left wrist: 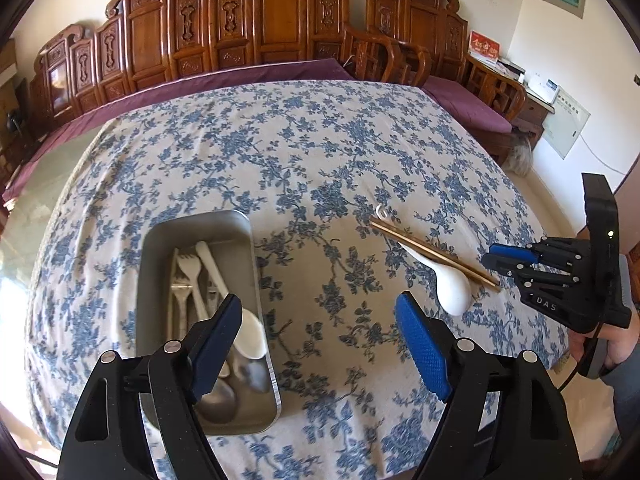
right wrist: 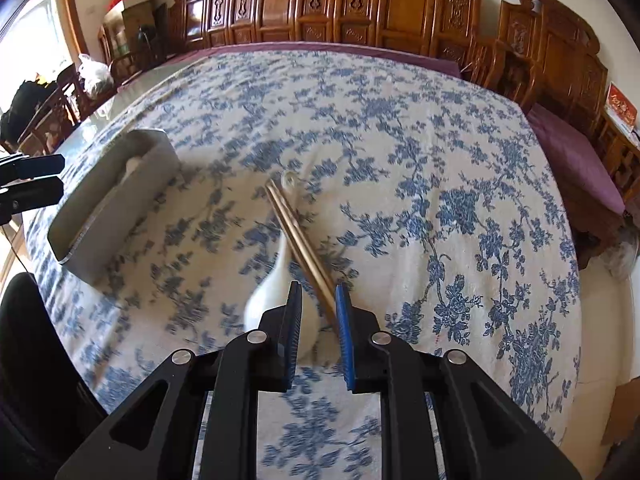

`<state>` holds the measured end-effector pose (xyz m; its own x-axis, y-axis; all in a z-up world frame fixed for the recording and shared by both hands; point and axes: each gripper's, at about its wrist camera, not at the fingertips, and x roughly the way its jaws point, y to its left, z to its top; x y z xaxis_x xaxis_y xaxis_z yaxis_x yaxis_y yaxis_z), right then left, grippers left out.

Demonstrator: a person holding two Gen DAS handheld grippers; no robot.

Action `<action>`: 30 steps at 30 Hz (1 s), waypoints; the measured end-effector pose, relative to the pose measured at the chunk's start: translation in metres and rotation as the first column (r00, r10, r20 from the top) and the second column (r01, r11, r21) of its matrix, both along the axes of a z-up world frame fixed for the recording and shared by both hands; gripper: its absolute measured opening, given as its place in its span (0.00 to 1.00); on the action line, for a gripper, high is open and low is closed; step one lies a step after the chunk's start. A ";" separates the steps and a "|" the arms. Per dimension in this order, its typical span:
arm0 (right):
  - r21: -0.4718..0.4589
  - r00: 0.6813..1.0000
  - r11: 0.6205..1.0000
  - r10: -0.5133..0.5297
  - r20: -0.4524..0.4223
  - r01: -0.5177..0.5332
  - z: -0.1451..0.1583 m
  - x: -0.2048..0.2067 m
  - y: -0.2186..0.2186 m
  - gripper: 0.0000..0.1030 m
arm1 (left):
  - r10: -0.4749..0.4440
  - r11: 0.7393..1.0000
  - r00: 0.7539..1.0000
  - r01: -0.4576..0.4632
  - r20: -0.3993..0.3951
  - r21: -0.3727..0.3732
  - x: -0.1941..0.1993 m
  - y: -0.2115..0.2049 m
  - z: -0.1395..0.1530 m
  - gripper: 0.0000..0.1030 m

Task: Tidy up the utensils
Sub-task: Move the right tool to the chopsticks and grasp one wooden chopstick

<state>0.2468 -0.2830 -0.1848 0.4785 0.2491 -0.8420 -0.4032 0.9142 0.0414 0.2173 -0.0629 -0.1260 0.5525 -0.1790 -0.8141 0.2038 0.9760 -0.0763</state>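
Observation:
A metal tray [left wrist: 152, 264] on the floral tablecloth holds several white and metal utensils [left wrist: 200, 280]. My left gripper [left wrist: 320, 320] is open and empty, its left finger over the tray's near end. A white ceramic spoon [left wrist: 450, 284] lies to the right with a pair of brown chopsticks [left wrist: 432, 254] across it. My right gripper [left wrist: 490, 258] hovers by the chopsticks' near end. In the right wrist view the right gripper [right wrist: 318, 292] is partly open, with the chopsticks [right wrist: 300, 236] end and the spoon [right wrist: 276, 284] bowl between its fingers. The tray [right wrist: 108, 216] stands at left.
The table [left wrist: 320, 140] is covered by a blue-flowered cloth. Carved wooden benches [left wrist: 260, 28] with purple cushions line the far side and the right. The table's right edge drops off close beyond the right gripper.

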 end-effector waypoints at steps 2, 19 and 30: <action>-0.002 1.000 1.000 0.011 -0.018 -0.011 -0.008 0.005 -0.005 0.19 | 0.001 1.000 1.000 -0.001 -0.004 -0.003 0.003 -0.008 -0.004 0.73; 0.007 0.994 0.998 0.057 -0.089 -0.057 -0.042 0.027 -0.025 0.19 | -0.047 0.999 0.996 0.049 -0.076 0.021 0.024 -0.058 -0.045 0.73; 0.010 0.989 0.994 0.108 -0.098 -0.108 -0.045 0.030 -0.020 0.19 | -0.051 0.999 0.994 0.052 -0.100 0.014 0.033 -0.075 -0.057 0.73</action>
<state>0.2773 -0.3029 -0.2298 0.3633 0.2986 -0.8825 -0.4935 0.8651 0.0896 0.2506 -0.1379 -0.1831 0.4587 -0.1914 -0.8677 0.2461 0.9657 -0.0829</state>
